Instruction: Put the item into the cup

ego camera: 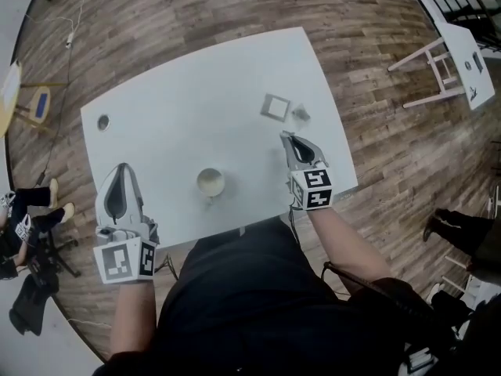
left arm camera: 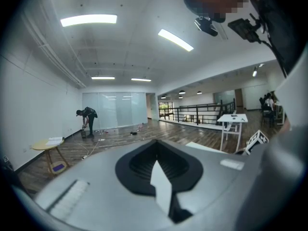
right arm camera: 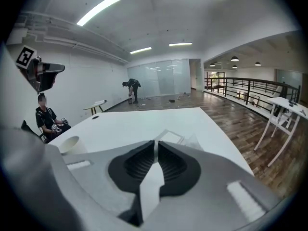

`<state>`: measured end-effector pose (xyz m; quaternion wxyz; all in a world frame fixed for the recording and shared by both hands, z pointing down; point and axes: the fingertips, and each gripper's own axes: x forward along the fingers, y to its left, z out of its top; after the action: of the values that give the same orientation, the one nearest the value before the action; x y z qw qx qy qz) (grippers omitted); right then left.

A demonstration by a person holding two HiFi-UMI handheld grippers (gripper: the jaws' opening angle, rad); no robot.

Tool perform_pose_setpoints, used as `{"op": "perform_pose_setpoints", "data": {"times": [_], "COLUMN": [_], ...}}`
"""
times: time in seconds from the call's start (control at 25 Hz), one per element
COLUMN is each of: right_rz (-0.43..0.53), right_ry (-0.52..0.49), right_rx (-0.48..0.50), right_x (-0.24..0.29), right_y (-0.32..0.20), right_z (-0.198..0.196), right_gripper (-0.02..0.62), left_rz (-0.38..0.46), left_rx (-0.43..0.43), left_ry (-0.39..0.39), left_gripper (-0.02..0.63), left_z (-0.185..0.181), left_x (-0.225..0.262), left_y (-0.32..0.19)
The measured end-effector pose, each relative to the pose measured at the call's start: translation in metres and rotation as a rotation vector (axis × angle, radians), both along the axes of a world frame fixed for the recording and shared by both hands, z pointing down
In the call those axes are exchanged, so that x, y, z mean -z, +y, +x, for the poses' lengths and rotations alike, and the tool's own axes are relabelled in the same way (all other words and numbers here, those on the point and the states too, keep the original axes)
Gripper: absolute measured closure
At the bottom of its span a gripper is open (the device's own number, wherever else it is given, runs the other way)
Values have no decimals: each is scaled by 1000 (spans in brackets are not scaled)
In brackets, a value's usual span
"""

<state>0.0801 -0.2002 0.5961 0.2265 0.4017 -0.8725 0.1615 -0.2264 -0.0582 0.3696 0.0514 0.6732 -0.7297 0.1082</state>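
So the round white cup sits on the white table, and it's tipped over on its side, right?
Not quite. The round white cup does sit on the white table, but it stands upright with its open mouth facing up, not tipped on its side. The head view shows this, looking down into the cup.

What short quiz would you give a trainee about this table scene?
1. True or false: the cup stands on the white table.
2. Which lies closer to the fingers of the right gripper: A, the cup, or B, the flat square piece?
3. What is the floor made of?
Key: 1 true; 2 B; 3 wood.
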Motion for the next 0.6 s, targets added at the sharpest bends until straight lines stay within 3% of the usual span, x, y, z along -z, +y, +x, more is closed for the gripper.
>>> {"op": "perform_pose_setpoints", "data": {"times": [0.6], "right_rz": [102], "right_ry": [-76], "right_rx": [64], "right_x": [65], "right_y": [4], "right_z": [-33], "right_gripper": [575], "left_rz": [124], "left_rx": [6], "left_ry": [12], "left_gripper": [600], "left_z": [-8], "left_x": [20], "left_y": [7]}}
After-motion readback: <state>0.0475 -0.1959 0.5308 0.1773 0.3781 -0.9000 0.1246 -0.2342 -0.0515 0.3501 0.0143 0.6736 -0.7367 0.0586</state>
